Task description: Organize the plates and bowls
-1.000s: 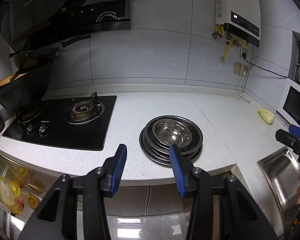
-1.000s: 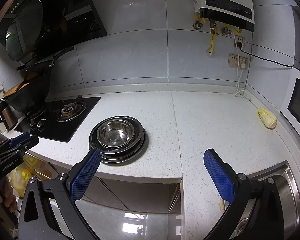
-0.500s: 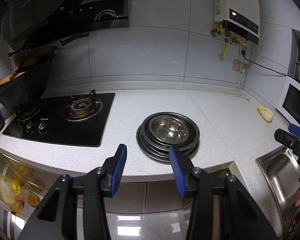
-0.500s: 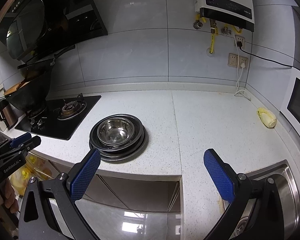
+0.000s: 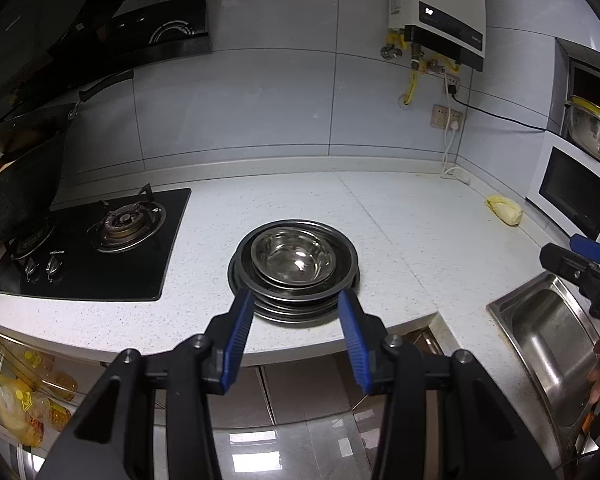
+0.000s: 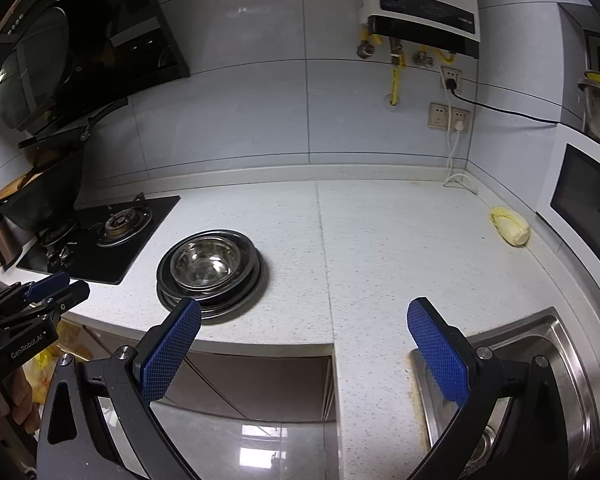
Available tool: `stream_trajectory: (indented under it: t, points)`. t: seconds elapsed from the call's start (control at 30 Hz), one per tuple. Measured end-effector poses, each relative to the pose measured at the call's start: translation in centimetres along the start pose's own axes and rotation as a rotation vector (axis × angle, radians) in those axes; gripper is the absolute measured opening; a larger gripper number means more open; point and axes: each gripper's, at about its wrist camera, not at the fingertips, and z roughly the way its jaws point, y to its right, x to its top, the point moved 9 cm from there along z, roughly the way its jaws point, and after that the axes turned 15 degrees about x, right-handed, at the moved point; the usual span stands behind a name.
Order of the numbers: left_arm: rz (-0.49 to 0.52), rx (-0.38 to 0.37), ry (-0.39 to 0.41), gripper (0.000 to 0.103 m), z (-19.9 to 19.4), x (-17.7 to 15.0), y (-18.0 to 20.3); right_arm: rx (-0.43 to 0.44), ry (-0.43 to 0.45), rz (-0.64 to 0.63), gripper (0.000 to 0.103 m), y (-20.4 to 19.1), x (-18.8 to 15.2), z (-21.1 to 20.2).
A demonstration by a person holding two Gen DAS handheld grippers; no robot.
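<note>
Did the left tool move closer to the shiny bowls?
Yes. The left tool has swung right along the counter edge; its fingers now frame the stack of bowls.

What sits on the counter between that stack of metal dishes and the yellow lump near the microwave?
Nothing: in the right wrist view, the speckled white countertop between the stack of metal dishes and the yellow lump is bare, crossed only by a seam line.

You're standing in a home kitchen: a black glass gas hob (image 5: 96, 248) set in a white speckled stone countertop (image 5: 400, 248), a stainless steel sink (image 5: 548, 340), and a white wall-mounted water heater (image 5: 436, 4).
</note>
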Motion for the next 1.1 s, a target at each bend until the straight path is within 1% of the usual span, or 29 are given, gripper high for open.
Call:
stream_trajectory:
  t: [0.13, 0.5, 0.83, 1.0, 1.1]
  points:
    - [0.009, 0.003, 0.005, 0.042, 0.1, 0.1, 0.2, -0.001, -0.002, 0.003, 0.101, 0.2, 0.0, 0.0]
    - [0.005, 0.005, -0.017, 0.042, 0.8, -0.3, -0.1, 0.008, -0.018, -0.004, 0.101, 0.2, 0.0, 1.0]
    - [-0.023, 0.053, -0.026, 0.042, 1.5, -0.4, -2.0, 0.047, -0.035, -0.033, 0.101, -1.2, 0.4, 3.0]
    - [-0.015, 0.072, -0.025, 0.042, 1.8, -0.3, -2.2, 0.063, -0.039, -0.045, 0.101, -1.6, 0.6, 3.8]
    - [-0.014, 0.071, -0.024, 0.042, 2.0, -0.2, -2.2, 0.068, -0.041, -0.050, 0.101, -1.7, 0.7, 4.1]
